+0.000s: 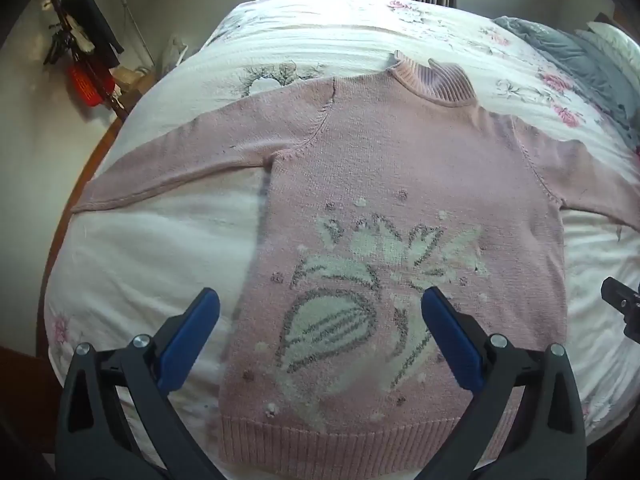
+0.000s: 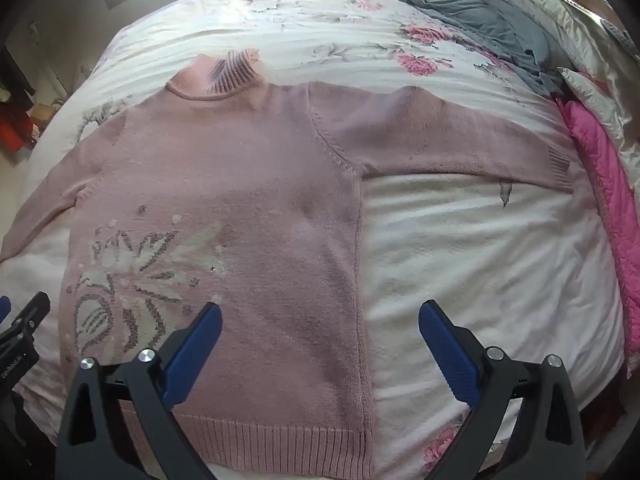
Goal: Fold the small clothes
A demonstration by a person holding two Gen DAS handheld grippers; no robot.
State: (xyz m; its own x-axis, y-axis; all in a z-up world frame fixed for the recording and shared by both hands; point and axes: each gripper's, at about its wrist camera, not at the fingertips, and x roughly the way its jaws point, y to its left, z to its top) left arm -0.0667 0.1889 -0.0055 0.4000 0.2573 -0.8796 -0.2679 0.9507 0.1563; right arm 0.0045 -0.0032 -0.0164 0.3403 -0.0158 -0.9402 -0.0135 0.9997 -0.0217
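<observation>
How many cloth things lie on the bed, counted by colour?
Light pink: 1, the sweater
Grey: 1, the blanket
Bright pink: 1, the quilted cloth
Total: 3

Pink sweater (image 1: 400,168) lies flat on floral bed (image 1: 304,36).

Pink sweater (image 1: 400,168) is matt knit wool-like cloth with ribbed collar and hem, bedspread (image 2: 460,248) is soft crinkled floral cotton-like cloth, both claws, left claw (image 1: 320,312) and right claw (image 2: 320,324), are matt black plastic with blue ridged pads and shiny metal screws.
</observation>
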